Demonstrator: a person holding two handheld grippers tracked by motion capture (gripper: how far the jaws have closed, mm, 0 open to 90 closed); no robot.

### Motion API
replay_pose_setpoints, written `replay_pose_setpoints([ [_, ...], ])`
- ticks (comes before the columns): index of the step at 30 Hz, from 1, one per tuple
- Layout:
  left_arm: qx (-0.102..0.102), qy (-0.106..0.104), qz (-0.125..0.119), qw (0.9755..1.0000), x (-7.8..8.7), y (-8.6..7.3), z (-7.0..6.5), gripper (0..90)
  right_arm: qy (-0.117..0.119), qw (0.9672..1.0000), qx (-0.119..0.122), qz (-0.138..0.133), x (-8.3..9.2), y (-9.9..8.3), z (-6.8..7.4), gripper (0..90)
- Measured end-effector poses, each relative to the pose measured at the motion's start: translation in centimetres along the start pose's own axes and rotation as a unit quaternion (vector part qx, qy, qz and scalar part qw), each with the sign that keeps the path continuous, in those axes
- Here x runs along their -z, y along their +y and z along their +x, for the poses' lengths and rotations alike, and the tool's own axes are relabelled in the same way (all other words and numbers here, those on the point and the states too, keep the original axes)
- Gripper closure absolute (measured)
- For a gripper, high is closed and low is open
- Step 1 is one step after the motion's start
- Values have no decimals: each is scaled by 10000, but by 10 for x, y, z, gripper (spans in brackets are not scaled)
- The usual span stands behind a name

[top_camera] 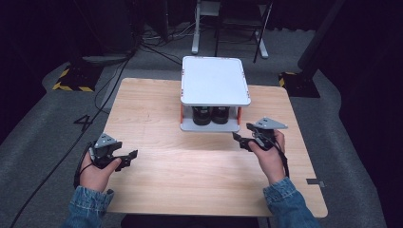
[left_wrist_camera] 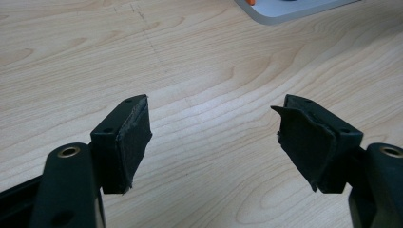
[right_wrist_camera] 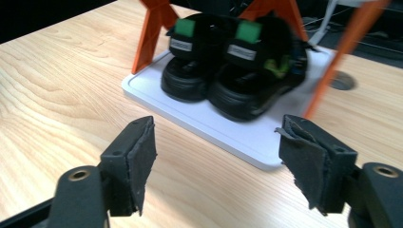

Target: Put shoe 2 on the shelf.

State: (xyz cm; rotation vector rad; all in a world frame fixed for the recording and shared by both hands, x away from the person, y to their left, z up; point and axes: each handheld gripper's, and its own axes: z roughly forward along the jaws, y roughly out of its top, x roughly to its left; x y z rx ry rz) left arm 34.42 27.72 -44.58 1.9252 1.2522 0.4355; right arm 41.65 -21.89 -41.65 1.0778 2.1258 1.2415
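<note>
Two black shoes on the lower tray of a small two-level rack

The pair of black shoes (right_wrist_camera: 233, 71) stands side by side and touching on the white lower tray (right_wrist_camera: 228, 130) of the rack (top_camera: 215, 78), straight ahead of the right gripper's (right_wrist_camera: 216, 156) wide-apart jaws and just beyond them. Each shoe has a thick black sole, and a green tab with a pale label at the end turned toward those jaws. Orange posts (right_wrist_camera: 151, 33) rise from the tray's corners around them to a white top shelf. The tray's near corner lies between the two jaws on the desk (right_wrist_camera: 57, 95); the shoes look slightly blurred.
</note>
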Motion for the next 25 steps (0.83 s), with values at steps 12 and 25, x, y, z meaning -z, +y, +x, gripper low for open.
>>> replay_pose_setpoints([
  [12, -59, 402, 429, 9983, -16, -15, 17, 240, -469, 9973, -332, 451, 45, -43, -44, 202],
  [25, -200, 597, 594, 9962, -42, -35, 26, 183, -867, 9873, -662, 1152, 31, -109, -69, 192],
])
